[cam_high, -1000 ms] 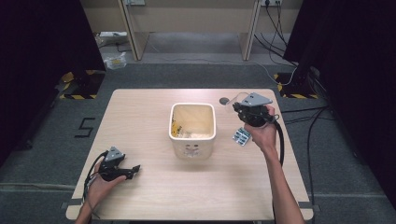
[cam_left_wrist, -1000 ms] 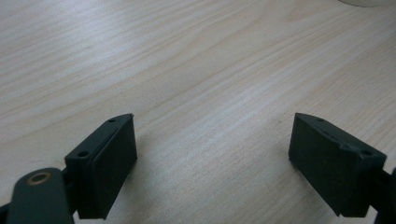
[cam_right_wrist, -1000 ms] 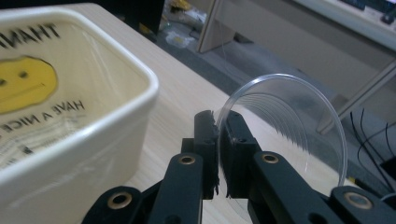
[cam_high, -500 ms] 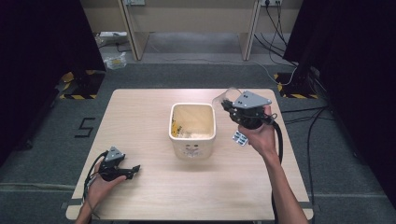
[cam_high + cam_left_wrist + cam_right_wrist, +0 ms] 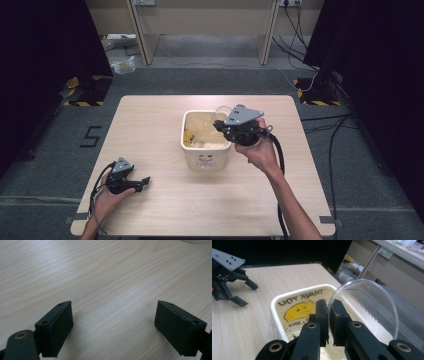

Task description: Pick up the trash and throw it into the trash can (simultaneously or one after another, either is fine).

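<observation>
- A clear plastic cup (image 5: 372, 307), pinched by its rim between my right gripper (image 5: 328, 315), hangs tilted over the open white tub (image 5: 205, 150) at the middle of the wooden table (image 5: 150, 120); from above the cup (image 5: 216, 116) is a faint glassy outline, hard to separate from the tub's rim.
- My right gripper's jaws stand nearly together with only the thin cup wall between them; the cup's base runs out of sight behind them.
- The tub (image 5: 287, 302) carries a yellow face and the words "THANK YOU", read through its wall in mirror; something yellowish lies inside, which I cannot identify.
- My left gripper (image 5: 115, 325) rests well apart at the table's near-left corner, jaws spread wide over bare wood, holding nothing.
- My left hand (image 5: 107, 197) is partly cut off at the frame's bottom.
</observation>
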`<state>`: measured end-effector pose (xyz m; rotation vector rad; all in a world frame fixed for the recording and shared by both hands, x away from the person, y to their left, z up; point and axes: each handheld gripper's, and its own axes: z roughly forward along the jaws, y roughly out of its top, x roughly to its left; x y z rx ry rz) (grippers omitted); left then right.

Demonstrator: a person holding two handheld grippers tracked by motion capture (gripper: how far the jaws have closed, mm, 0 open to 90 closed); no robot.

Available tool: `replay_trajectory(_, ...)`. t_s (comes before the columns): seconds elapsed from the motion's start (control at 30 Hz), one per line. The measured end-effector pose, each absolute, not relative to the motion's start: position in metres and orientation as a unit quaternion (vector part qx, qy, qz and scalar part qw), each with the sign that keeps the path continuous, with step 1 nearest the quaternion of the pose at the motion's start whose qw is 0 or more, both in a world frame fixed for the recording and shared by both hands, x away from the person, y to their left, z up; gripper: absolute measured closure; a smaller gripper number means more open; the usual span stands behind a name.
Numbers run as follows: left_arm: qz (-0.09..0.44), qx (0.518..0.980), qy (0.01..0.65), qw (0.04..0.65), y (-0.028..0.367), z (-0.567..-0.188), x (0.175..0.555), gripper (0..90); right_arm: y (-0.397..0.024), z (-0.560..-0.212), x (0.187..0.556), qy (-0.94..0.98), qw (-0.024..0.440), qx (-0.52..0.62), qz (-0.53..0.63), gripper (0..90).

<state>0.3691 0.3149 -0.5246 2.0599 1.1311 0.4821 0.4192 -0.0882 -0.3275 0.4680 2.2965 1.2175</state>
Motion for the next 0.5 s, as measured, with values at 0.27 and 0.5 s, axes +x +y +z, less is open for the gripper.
replay_trajectory(0.27, 0.188, 0.800, 0.439, 0.363, 0.315, -0.525, 0.369, 14.1, -0.073, -0.344, 0.428, 0.856, 0.223, 0.172, 0.433, 85.3)
replay_trajectory(0.5, 0.187, 0.800, 0.439, 0.363, 0.315, -0.525, 0.369, 14.1, -0.066, -0.356, 0.432, 0.868, 0.201, 0.172, 0.419, 85.2)
